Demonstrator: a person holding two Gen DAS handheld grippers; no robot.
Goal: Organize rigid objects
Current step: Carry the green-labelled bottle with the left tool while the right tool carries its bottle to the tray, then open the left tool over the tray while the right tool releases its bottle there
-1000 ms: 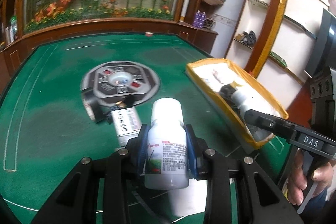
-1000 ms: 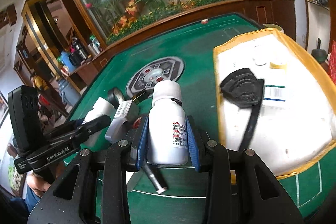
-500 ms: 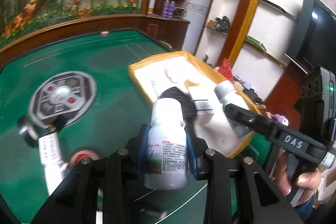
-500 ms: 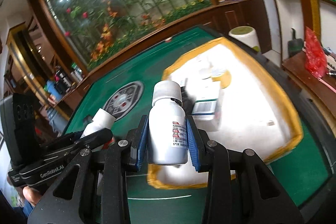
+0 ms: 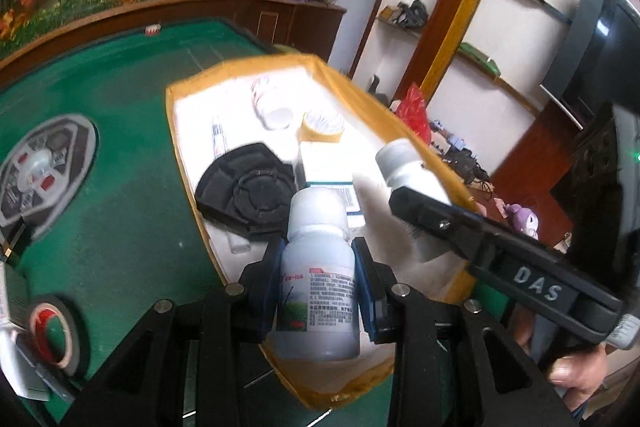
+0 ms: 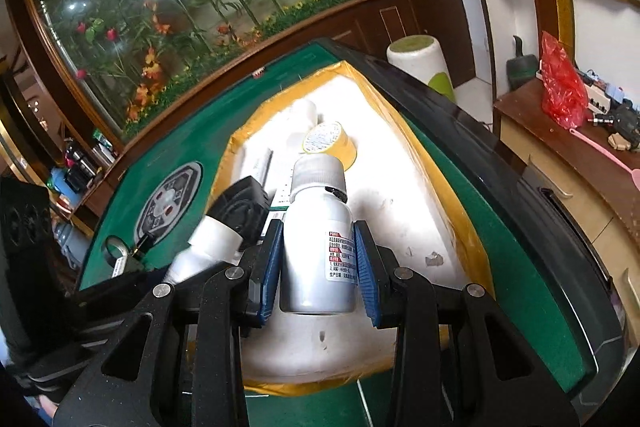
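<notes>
Bottles first: the left gripper [image 5: 318, 287] has its blue pads pressed tight on both sides of a white bottle with a grass-picture label [image 5: 318, 283], held upright, and the right gripper [image 6: 318, 263] is clamped the same way around a plain white bottle with a red-and-black text label [image 6: 320, 251]; neither one is touching anything but the pads.

Using the yellow-rimmed tray [image 5: 180, 131] as the landmark; both bottles hang over its near end, the left one right above the near rim, the right one over the white floor a bit further in; in the left view the right gripper's bottle pokes in from the tray's right side.

Inside the tray: a black round-ish gadget [image 5: 248, 193] near the left wall, a white box with a barcode [image 5: 328, 167] just beside it, a roll of yellow tape [image 5: 322, 125] further back, and a small white jar [image 5: 272, 107] lying near the far end; can't tell what the thin strip next to the black thing is.

Left of the tray on the green felt table [image 5: 132, 207]: a grey disc control panel [image 5: 40, 175] set well apart from it; nearer the camera a black ring of tape with a red centre [image 5: 54, 335].
</notes>
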